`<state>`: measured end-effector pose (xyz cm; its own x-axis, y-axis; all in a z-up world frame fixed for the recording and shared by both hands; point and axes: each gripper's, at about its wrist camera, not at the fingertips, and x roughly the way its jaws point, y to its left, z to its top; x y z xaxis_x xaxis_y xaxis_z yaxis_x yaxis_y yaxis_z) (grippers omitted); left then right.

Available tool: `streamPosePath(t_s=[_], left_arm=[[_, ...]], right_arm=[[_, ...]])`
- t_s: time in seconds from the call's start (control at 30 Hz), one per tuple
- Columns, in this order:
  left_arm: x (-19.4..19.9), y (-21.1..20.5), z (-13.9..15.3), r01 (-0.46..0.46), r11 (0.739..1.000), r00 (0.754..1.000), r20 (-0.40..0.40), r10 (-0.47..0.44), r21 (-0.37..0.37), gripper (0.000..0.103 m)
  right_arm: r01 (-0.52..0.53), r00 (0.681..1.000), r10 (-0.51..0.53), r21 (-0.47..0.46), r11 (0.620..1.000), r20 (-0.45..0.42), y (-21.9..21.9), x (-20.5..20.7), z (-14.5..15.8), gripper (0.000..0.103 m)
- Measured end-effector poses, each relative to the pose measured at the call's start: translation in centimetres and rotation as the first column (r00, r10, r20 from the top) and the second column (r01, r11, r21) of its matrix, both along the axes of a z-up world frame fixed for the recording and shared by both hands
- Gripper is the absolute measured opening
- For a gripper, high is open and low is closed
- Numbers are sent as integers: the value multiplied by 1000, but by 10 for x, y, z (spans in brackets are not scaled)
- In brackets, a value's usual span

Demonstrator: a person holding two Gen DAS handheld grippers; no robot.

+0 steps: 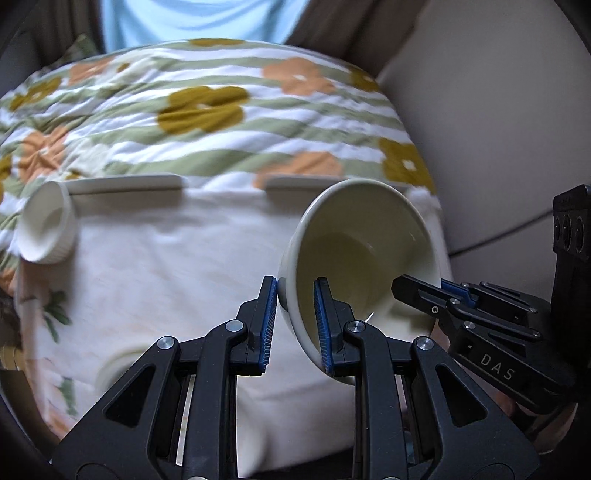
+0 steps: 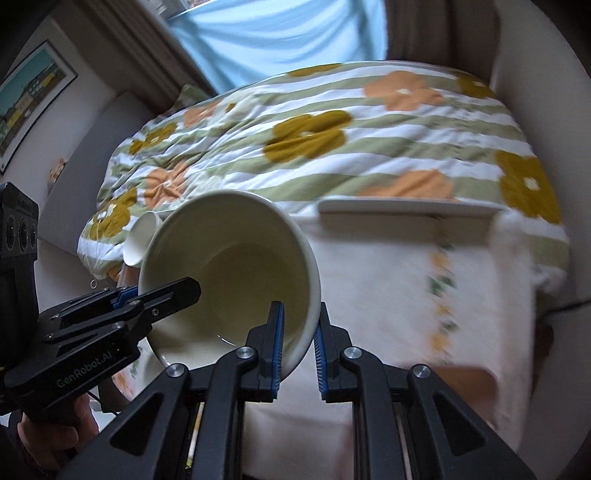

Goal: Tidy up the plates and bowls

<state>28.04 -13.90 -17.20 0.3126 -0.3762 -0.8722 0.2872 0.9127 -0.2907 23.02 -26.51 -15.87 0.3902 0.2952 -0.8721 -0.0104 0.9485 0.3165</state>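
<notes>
Two grippers share one bowl. Nearest in the left wrist view, the left gripper [image 1: 295, 325] has its two black fingers, faced with ribbed blue pads, clamped narrowly on the rim of the cream bowl [image 1: 365, 254]: one pad lies against the outer wall, the other inside. The right gripper [image 1: 439, 291] comes in from the right side and bites the opposite rim, one finger reaching into the hollow. The right wrist view shows the same in mirror: the right gripper [image 2: 299, 332] pinches the wall of the bowl [image 2: 236, 266] between its pads, and the left gripper [image 2: 147, 295] grips the far rim from the left. The bowl is glossy glazed ceramic, round and deep, tilted with its mouth toward the cameras and held clear above the cloth-covered surface [image 1: 166, 277], a pale, soft fabric with faint floral print. Farther off on that cloth lie a small white ribbed ramekin [image 1: 48, 229] tipped on its side at the left, and two flat white plates [image 1: 125, 184] seen edge-on along the far edge, the second [image 1: 295, 182] just behind the bowl. Beyond them spreads a quilted bedspread [image 1: 207, 110] with green stripes and orange and mustard flowers, then a light blue curtain [image 1: 195, 18].
</notes>
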Motion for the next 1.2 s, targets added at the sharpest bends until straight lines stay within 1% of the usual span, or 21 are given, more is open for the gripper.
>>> streamPosePath(t_s=[0.17,0.27,0.47,0.57,0.7,0.83,1.13,1.2], left_arm=[[-36,-59,-8,74,997,997,-19,-74,9,18],[-54,-81,-16,107,994,994,-33,-106,30,18],[-78,-108,-45,183,979,980,-97,-174,93,18],[-80,-119,-60,236,963,967,-124,-220,133,18],[-80,-129,-73,290,942,953,-143,-267,169,18],[-77,-136,-83,333,918,940,-150,-306,215,18],[-72,-143,-96,380,881,924,-149,-351,282,18],[-72,-144,-96,385,875,923,-137,-360,293,18]], right_arm=[[69,998,-69,-5,998,-13,-53,-41,-4,14],[89,996,-89,-12,996,-28,-74,-63,-10,14],[116,990,-116,-12,993,-85,-97,-95,-36,14],[147,982,-147,-6,989,-118,-103,-106,-51,14],[189,971,-187,0,982,-148,-108,-109,-66,14],[218,961,-214,6,976,-174,-106,-108,-75,14],[259,941,-255,-11,966,-221,-105,-107,-93,14],[257,942,-255,-18,966,-217,-104,-107,-93,14]])
